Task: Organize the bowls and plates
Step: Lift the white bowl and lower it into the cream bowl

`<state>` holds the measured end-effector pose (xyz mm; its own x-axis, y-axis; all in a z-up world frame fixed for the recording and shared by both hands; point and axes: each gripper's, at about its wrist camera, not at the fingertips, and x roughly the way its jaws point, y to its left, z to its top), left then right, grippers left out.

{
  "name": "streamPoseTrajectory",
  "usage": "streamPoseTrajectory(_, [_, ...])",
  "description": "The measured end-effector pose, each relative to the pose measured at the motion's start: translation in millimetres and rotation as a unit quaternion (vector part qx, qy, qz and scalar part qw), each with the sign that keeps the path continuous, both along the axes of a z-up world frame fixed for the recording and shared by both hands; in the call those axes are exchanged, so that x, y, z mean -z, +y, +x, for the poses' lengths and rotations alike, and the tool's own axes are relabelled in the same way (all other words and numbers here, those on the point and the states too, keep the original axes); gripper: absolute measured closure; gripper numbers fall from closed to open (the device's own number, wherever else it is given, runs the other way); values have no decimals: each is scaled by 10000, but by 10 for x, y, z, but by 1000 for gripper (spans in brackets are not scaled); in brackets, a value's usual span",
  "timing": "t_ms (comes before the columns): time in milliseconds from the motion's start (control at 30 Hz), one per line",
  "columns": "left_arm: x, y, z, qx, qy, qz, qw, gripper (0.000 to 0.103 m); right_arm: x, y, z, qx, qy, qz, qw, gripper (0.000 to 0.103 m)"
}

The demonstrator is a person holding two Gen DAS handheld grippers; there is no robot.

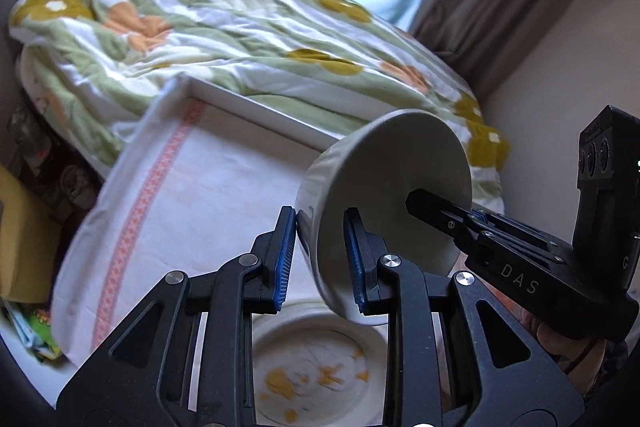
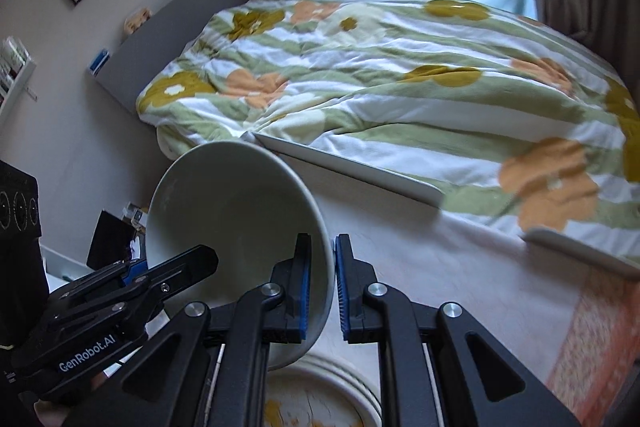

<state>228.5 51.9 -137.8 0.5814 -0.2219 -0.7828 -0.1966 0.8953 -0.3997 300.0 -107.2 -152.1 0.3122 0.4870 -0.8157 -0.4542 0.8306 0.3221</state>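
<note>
A pale grey-green bowl (image 1: 384, 195) is held tipped on its side in the air, its opening turned sideways. My left gripper (image 1: 320, 255) is shut on the bowl's rim. My right gripper (image 2: 322, 283) is shut on the opposite rim of the same bowl (image 2: 228, 211); it also shows in the left wrist view (image 1: 440, 215), reaching into the bowl from the right. Below the bowl lies a white plate with yellow flower marks (image 1: 316, 375), also seen in the right wrist view (image 2: 320, 403).
The plate rests on a white cloth with an orange patterned stripe (image 1: 192, 187) over a white table (image 1: 256, 103). A bed with a flowered green-and-white duvet (image 2: 400, 75) lies right behind. Clutter and a yellow box (image 1: 24, 239) sit at the left.
</note>
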Motion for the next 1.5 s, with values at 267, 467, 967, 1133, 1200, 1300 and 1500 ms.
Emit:
streamPoseTrajectory(267, [-63,-1241,-282,944,56,25,9955,81,-129,-1246,-626,979,-35,-183,9950,92])
streamPoseTrajectory(467, [20,-2060,-523,1603,313,-4,9866,81,-125,-1988,-1036,1535,58,-265,9878,92])
streamPoseTrajectory(967, [551,-2820,-560,2389,1179,196,9637,81,436,-2706,-1375,2323,855,-308,9684,92])
streamPoseTrajectory(1133, [648,-2870,-463,2528,1321,301,9580,81,579,-2767,-1368,2408,1012,-267,9649,92])
streamPoseTrajectory(1200, [675,-2893,-423,2583,1363,346,9558,81,615,-2778,-1362,2445,1063,-256,9635,92])
streamPoseTrajectory(1300, [683,-2957,-401,2673,1364,475,9527,81,653,-2804,-1353,2463,1140,-240,9622,92])
streamPoseTrajectory(1500, [659,-3049,-395,2864,1239,862,9461,81,702,-2832,-1357,2500,1228,-202,9602,92])
